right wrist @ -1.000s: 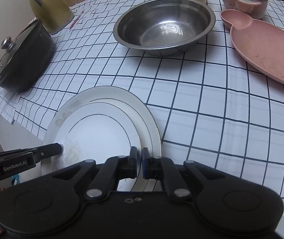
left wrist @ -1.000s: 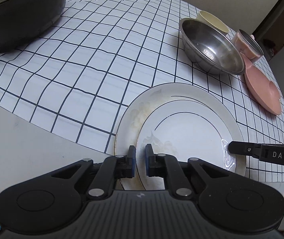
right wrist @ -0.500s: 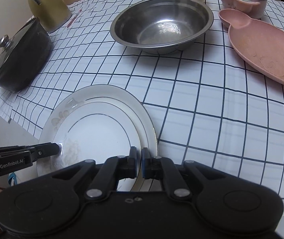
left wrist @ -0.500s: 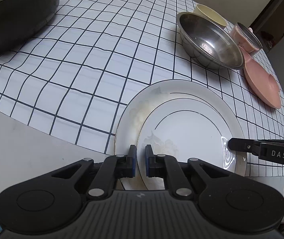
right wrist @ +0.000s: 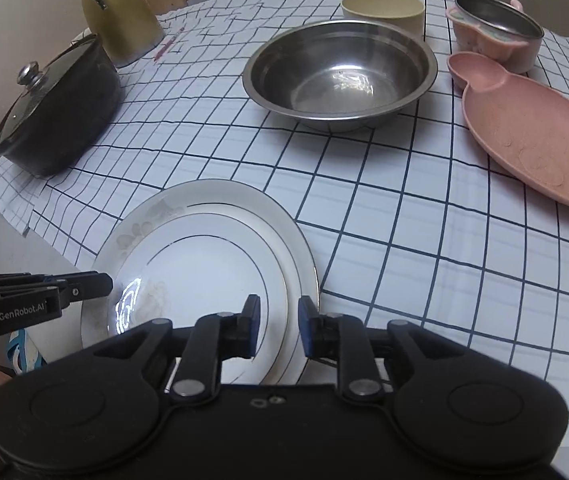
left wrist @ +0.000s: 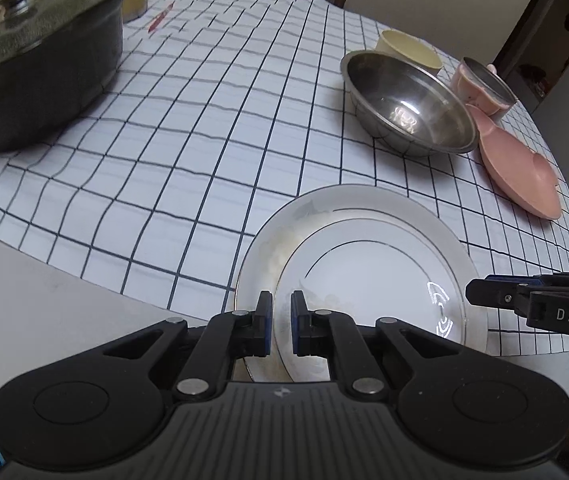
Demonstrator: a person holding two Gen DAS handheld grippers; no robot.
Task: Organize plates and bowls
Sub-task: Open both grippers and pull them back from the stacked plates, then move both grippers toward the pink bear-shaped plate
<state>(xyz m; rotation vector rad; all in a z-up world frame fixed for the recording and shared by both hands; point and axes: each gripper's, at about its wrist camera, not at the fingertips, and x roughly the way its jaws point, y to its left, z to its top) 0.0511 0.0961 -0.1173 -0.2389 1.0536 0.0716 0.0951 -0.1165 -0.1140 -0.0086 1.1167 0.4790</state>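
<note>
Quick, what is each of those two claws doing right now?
Left gripper: closed on the near rim of the small white gold-lined plate.
Right gripper: jaws opening, letting go of that plate's rim.

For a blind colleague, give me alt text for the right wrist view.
The right hand-held gripper, its jaws opening, hangs over the near rim of two stacked white plates on a checked tablecloth. Beyond sit a steel bowl, pink plate and black pot.

White plate point(left wrist: 364, 264); pink dish point(right wrist: 532, 132)
</note>
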